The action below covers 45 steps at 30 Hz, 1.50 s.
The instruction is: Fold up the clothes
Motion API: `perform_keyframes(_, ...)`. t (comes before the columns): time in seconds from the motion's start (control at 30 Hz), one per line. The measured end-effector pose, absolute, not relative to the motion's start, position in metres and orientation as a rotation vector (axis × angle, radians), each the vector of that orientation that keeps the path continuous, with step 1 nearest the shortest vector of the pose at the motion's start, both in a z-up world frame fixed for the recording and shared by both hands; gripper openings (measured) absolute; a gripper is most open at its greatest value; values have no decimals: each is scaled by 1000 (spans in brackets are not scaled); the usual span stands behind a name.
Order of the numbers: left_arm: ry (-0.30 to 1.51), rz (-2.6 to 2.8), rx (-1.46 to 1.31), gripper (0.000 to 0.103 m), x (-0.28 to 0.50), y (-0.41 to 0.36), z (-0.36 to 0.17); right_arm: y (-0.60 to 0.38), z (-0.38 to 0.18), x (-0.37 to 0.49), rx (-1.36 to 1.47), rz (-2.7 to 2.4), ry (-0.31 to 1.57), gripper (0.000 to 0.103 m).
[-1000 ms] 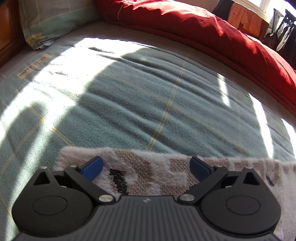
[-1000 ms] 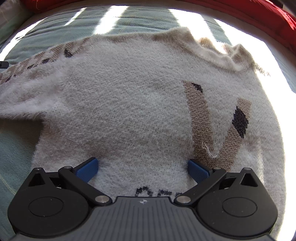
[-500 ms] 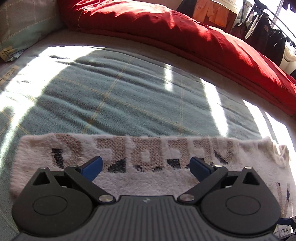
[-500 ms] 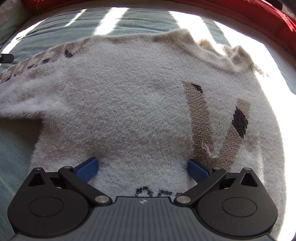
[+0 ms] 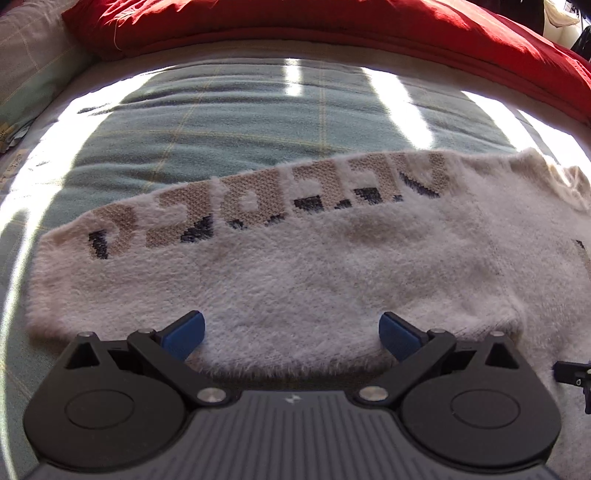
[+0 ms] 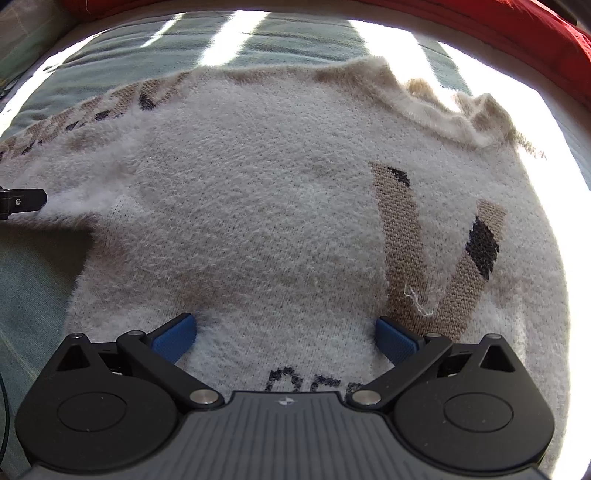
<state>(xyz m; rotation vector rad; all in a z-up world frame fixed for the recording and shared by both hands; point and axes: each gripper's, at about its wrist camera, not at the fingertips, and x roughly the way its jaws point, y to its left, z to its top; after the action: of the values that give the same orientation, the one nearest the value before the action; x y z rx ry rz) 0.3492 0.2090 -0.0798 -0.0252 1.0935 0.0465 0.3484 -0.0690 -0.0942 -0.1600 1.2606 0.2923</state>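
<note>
Sweater (image 6: 258, 229): flat on the bedspread (image 5: 258, 122), collar at far right (right wrist view).
Sleeve (image 5: 229, 258): stretches left, in front of the left gripper (image 5: 291, 334).
Duvet (image 5: 332, 33): behind, along the far edge.
Pillow (image 5: 26, 70): far left.

Left black plastic two-finger gripper (image 5: 291, 334): ribbed dark-grey centre housing w/ small white logo, two round black discs w/ recessed circles, silver pivot screws, black linkage arms, blue ribbed finger pads (image 5: 183, 334). Right black plastic two-finger gripper (image 6: 285, 338): same build, same blue pads (image 6: 395, 340), silver screws.
</note>
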Motion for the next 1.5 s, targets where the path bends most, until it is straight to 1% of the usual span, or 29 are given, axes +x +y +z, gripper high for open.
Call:
perform_keyframes(0.17, 1027, -91, 34, 100, 341, 153, -51, -86, -77, 348, -154, 395, 1288, 103)
perform_keyframes(0.37, 984, -366, 160, 100, 326, 65, -43, -158, -45, 344, -204, 391, 1135, 103)
perform_keyframes(0.43, 987, -449, 204, 100, 319, 40, -49, -185, -49, 346, -224, 389, 1135, 103)
perform_keyframes(0.57, 1027, -577, 273, 100, 305, 1, -72, -230, -81, 345, -237, 439, 1212, 103)
perform_keyframes(0.67, 1067, -612, 364, 100, 296, -19, -94, -244, -96, 327, -267, 500, 1158, 103)
perform_keyframes(0.73, 1077, -603, 390, 103, 291, -21, -103, -243, -99, 318, -306, 512, 1121, 103)
perform_keyframes(0.87, 1061, -595, 354, 103, 287, -13, -105, -244, -100, 310, -350, 535, 1077, 103)
perform_keyframes(0.97, 1040, -603, 376, 103, 280, -12, -104, -239, -96, 304, -426, 550, 1080, 103)
perform_keyframes(1.03, 1066, -583, 368, 103, 278, -10, -100, -241, -91, 295, -434, 596, 1082, 103)
perform_keyframes(1.17, 1065, -648, 405, 102, 252, -5, -96, -259, -85, 254, -500, 769, 1064, 103)
perform_keyframes(1.3, 1052, -738, 460, 102, 221, 0, -92, -286, -86, 206, -572, 859, 1110, 103)
perform_keyframes(1.5, 1119, -791, 506, 102, 178, 21, -91, -314, -82, 165, -673, 885, 1168, 103)
